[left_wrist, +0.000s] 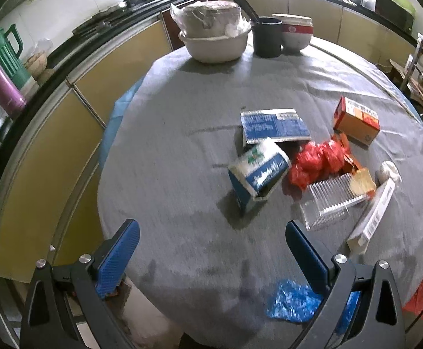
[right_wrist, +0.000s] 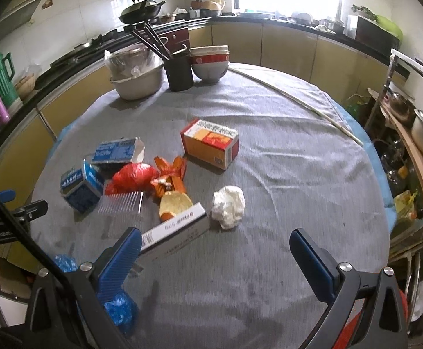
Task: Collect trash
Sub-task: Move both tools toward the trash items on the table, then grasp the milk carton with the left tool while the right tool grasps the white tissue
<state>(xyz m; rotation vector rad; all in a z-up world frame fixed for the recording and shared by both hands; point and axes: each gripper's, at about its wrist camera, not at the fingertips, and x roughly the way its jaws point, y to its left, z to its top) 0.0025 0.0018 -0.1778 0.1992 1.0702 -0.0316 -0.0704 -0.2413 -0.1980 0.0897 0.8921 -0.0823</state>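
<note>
Both grippers hovering, fingers spread, holding nothing: left gripper (left_wrist: 211, 258), right gripper (right_wrist: 214, 264). Trash pile (right_wrist: 141, 174) lying mid-worktop (right_wrist: 269, 160). Risk: crumpled tissue (right_wrist: 229, 206) or clear tray (left_wrist: 327, 203) slipping, light litter scattering off edge.

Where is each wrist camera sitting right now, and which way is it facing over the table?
Left wrist: low at the near table edge, facing the blue carton; its own open left gripper frames the view.
Right wrist: further right, facing the white tissue wad; its open right gripper shows, with the left gripper's body at far left.
Shared: orange box, red bag, long white box.
</note>
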